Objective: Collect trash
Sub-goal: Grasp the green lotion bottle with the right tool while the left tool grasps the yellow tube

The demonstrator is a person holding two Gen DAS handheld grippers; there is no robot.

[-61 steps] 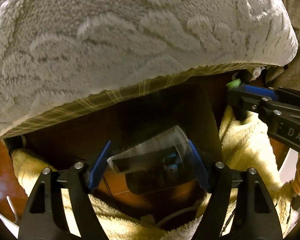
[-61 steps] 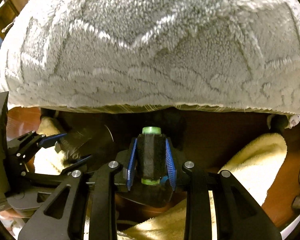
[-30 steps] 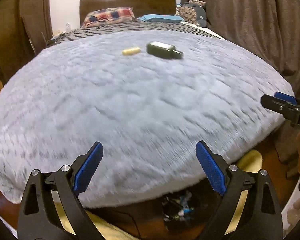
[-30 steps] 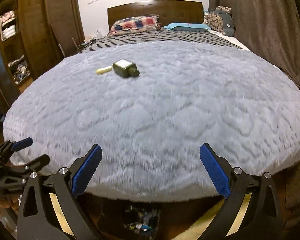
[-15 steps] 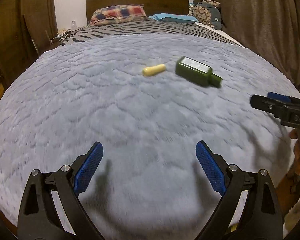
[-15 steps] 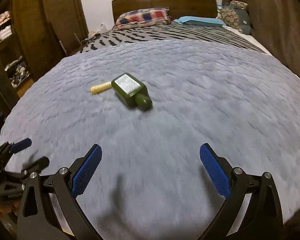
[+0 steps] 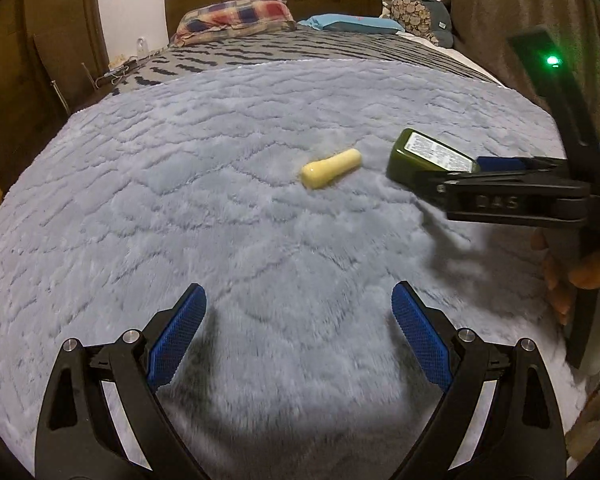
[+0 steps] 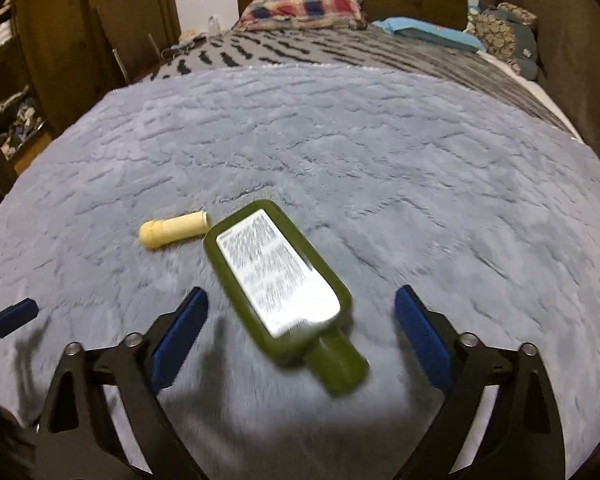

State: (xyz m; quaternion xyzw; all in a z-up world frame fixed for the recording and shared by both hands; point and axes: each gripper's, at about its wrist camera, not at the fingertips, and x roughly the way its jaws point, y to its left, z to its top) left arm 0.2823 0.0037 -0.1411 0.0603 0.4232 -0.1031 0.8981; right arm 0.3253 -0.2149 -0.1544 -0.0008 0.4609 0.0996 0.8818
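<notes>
Since a second ago both grippers have travelled from the foot edge of the bed inward over the grey blanket (image 8: 420,168). Green bottle (image 8: 278,276) now looms large in the right wrist view, lying flat mid-blanket, label up, cap toward camera. Right gripper (image 8: 302,334) jaws have just been closing a little but are released, spread either side of the bottle's neck end, pads not touching it. Left gripper (image 7: 298,334) spread wide, nothing between. Small yellow bottle (image 7: 331,168) lies just beside the green one. No bin visible.
</notes>
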